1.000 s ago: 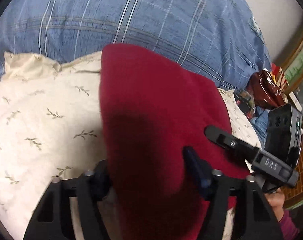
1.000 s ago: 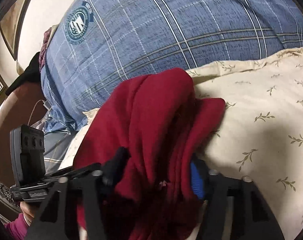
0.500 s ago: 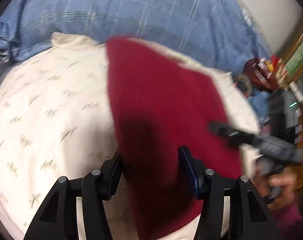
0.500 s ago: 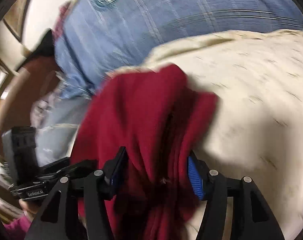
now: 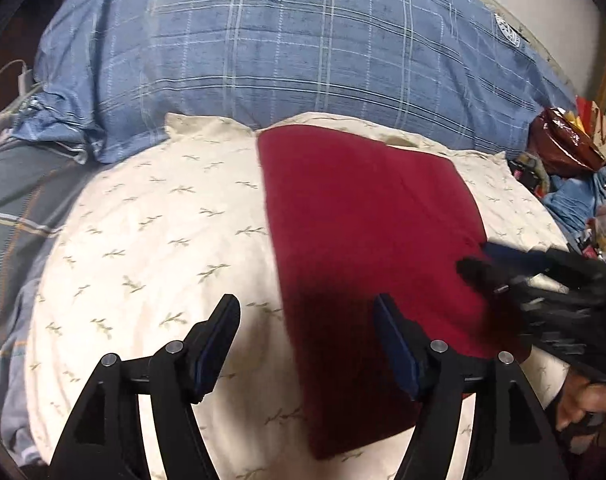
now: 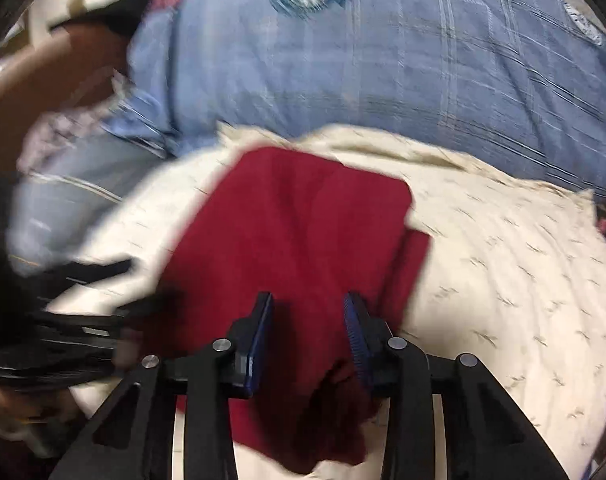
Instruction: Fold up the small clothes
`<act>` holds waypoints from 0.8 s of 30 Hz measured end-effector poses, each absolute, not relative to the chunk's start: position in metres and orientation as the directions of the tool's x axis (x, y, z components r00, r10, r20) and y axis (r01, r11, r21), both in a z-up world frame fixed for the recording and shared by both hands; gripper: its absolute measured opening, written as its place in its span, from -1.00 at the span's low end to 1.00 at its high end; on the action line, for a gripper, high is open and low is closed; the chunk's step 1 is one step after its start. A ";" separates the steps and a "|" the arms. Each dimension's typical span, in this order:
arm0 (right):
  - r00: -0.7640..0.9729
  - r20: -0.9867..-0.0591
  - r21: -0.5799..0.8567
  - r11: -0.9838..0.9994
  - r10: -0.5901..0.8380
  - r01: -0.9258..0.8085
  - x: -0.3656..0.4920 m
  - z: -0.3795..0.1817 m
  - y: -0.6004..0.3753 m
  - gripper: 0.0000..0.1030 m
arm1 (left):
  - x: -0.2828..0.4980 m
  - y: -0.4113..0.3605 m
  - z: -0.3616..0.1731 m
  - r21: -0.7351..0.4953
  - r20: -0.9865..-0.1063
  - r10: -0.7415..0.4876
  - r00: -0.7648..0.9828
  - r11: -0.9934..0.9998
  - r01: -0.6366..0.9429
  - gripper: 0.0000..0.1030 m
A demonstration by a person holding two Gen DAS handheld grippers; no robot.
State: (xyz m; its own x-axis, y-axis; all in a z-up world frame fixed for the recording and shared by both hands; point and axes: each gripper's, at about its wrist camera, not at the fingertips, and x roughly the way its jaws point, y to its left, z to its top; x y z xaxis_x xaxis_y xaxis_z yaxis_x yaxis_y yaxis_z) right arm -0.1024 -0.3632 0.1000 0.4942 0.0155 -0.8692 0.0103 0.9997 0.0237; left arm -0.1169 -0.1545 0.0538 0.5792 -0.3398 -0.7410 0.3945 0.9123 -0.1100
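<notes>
Blue plaid duvet fills the back of both views, bunched up behind the work area. In front of it, cream pillow with a sprig print serves as the folding surface; soft and domed, so anything laid on it probably drapes off the crown.

Red garment lies across the pillow's right half in the left wrist view, far part flat with a straight left edge and a squared far corner, so it looks folded at least once. Right wrist view shows a narrower red layer poking out from under the top panel on the right, and the near end is bunched and rumpled under that gripper.

Left gripper: jaws have just been opening and stand wide, one finger over bare pillow, the other over the cloth, left edge of the garment between them. Pads don't press anything; it has let go, I'd say to leave the fold lying.

Right gripper: jaws have just been closing, now a narrow gap with red cloth seen through it. Frame is blurred; can't tell whether the pads pinch the fabric or just hang above it. Its tips also show at the garment's right edge in the left view.

Clutter sits off the pillow's right, clear of the fold.
</notes>
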 end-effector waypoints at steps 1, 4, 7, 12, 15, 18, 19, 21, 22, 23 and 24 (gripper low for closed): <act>0.493 -0.870 0.023 0.999 0.010 0.021 -0.103 0.094 -0.365 -0.29 | -0.121 -0.152 0.056 -0.099 -0.737 -0.325 0.592 0.919 0.382 0.36; 0.521 -0.854 0.016 1.000 0.002 0.022 -0.109 0.096 -0.362 -0.28 | -0.129 -0.156 0.061 -0.062 -0.723 -0.288 0.628 0.932 0.356 0.36; 0.523 -0.852 0.042 0.999 0.019 0.032 -0.115 0.102 -0.362 -0.23 | -0.140 -0.157 0.067 -0.044 -0.709 -0.261 0.655 0.943 0.329 0.36; 0.551 -0.831 0.146 0.986 0.080 0.076 -0.136 0.119 -0.370 -0.05 | -0.161 -0.156 0.078 -0.041 -0.677 -0.263 0.687 0.946 0.321 0.36; 0.577 -0.813 0.148 0.985 0.070 0.088 -0.147 0.131 -0.368 0.07 | -0.172 -0.159 0.087 -0.032 -0.656 -0.262 0.708 0.947 0.320 0.36; 0.607 -0.794 0.115 0.989 0.035 0.093 -0.153 0.144 -0.363 0.25 | -0.180 -0.158 0.093 -0.036 -0.640 -0.258 0.724 0.951 0.307 0.36; 0.613 -0.790 0.105 0.990 0.023 0.097 -0.154 0.148 -0.362 0.33 | -0.182 -0.158 0.095 -0.039 -0.637 -0.258 0.727 0.952 0.304 0.36; 0.621 -0.784 0.094 0.990 0.007 0.107 -0.156 0.154 -0.361 0.42 | -0.181 -0.154 0.094 -0.048 -0.636 -0.263 0.726 0.952 0.302 0.36; 0.624 -0.781 0.089 0.990 0.002 0.109 -0.156 0.156 -0.360 0.42 | -0.182 -0.153 0.095 -0.049 -0.638 -0.262 0.724 0.952 0.301 0.36; 0.626 -0.780 0.086 0.990 -0.001 0.109 -0.156 0.156 -0.359 0.42 | -0.182 -0.152 0.095 -0.049 -0.639 -0.262 0.723 0.952 0.302 0.36; 0.624 -0.781 0.079 0.991 -0.006 0.109 -0.155 0.157 -0.358 0.42 | -0.182 -0.151 0.096 -0.046 -0.638 -0.260 0.724 0.952 0.301 0.36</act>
State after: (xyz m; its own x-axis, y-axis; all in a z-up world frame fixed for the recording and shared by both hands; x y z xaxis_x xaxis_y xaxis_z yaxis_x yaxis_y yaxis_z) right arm -0.1554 -0.3575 0.1570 0.6242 -0.0065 -0.7812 0.1092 0.9909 0.0790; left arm -0.1822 -0.1515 0.0959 0.7244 -0.2602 -0.6384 0.3012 0.9524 -0.0465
